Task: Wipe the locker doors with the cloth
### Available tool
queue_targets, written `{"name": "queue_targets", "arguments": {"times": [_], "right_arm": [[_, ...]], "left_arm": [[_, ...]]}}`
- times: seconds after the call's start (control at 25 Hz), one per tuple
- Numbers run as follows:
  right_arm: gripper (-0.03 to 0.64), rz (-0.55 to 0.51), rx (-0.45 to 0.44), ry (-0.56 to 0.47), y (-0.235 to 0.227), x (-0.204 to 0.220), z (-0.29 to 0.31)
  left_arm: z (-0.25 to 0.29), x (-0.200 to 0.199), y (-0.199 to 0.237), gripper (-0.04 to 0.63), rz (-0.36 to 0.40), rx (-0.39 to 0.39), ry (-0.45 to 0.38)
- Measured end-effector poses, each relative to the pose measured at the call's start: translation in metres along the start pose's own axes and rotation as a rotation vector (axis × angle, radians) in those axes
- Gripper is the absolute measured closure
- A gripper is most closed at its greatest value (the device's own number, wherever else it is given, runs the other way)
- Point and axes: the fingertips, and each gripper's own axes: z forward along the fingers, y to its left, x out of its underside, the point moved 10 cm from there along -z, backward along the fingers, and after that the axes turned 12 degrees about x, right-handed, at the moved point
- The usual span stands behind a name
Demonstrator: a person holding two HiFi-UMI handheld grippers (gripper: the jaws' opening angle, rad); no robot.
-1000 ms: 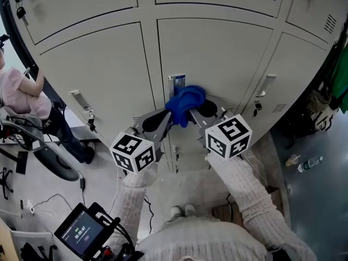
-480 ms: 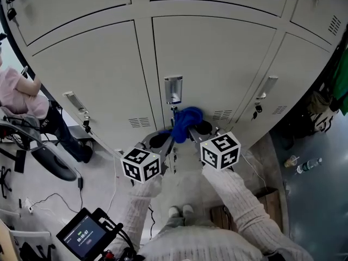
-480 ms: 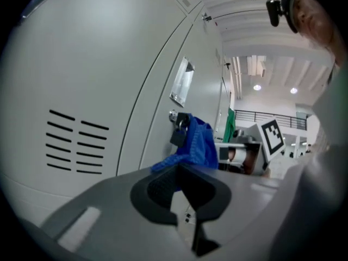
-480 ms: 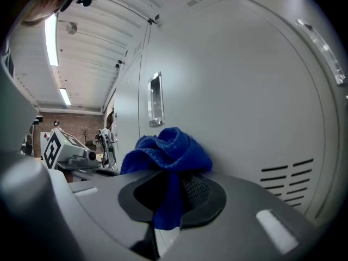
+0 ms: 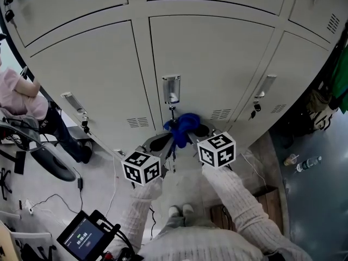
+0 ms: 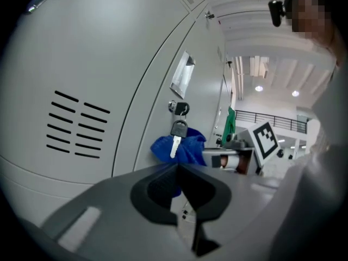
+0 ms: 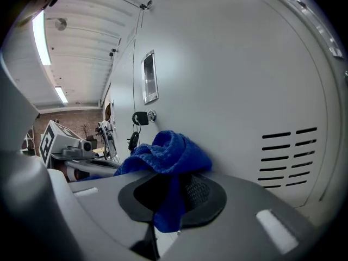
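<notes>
Your blue cloth [image 5: 182, 128] is a fuzzy rag bunched into a crumpled wad. It is pinched between the closed jaws of your right gripper [image 7: 169, 194], with one tail hanging below them. The wad rests against the middle locker door [image 5: 217, 64], low on its left side. It sits just beneath the lock [image 7: 142, 116] and to the left of the vent slots [image 5: 220, 115]. That door is pale grey metal and shut, like the neighbouring door [image 5: 87, 75] on its left.

Below the lock [image 5: 172, 108], cloth [image 5: 184, 126] touches locker door [image 5: 217, 64].
</notes>
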Motion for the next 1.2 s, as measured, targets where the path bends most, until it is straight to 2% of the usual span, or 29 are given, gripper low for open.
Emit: {"name": "queue_targets", "arguments": {"times": [0.24,0.4,0.56,0.84,1.0,1.2], "right_arm": [[0.568,0.005,0.036,0.012,0.001,-0.001,-0.008],[0.568,-0.013,0.052,-0.040,0.000,-0.017,-0.032],[0.568,-0.027,0.074,-0.171,-0.012,-0.057,-0.065],[0.568,-0.165,0.093,-0.402,-0.011,-0.151,-0.112],[0.568,-0.244,0.108,-0.517,-0.012,-0.206,-0.127],[0.567,-0.293,0.140,-0.607,-0.012,-0.252,-0.129]], "left_arm": [[0.005,-0.005,-0.011,0.589,0.011,0.032,-0.002],[0.009,-0.019,-0.028,0.589,0.063,0.083,-0.007],[0.010,-0.058,-0.052,0.589,0.158,0.149,-0.060],[0.006,-0.149,-0.098,0.589,0.374,0.240,-0.209],[-0.002,-0.197,-0.114,0.589,0.518,0.238,-0.258],[0.001,-0.239,-0.117,0.589,0.593,0.237,-0.310]]}}
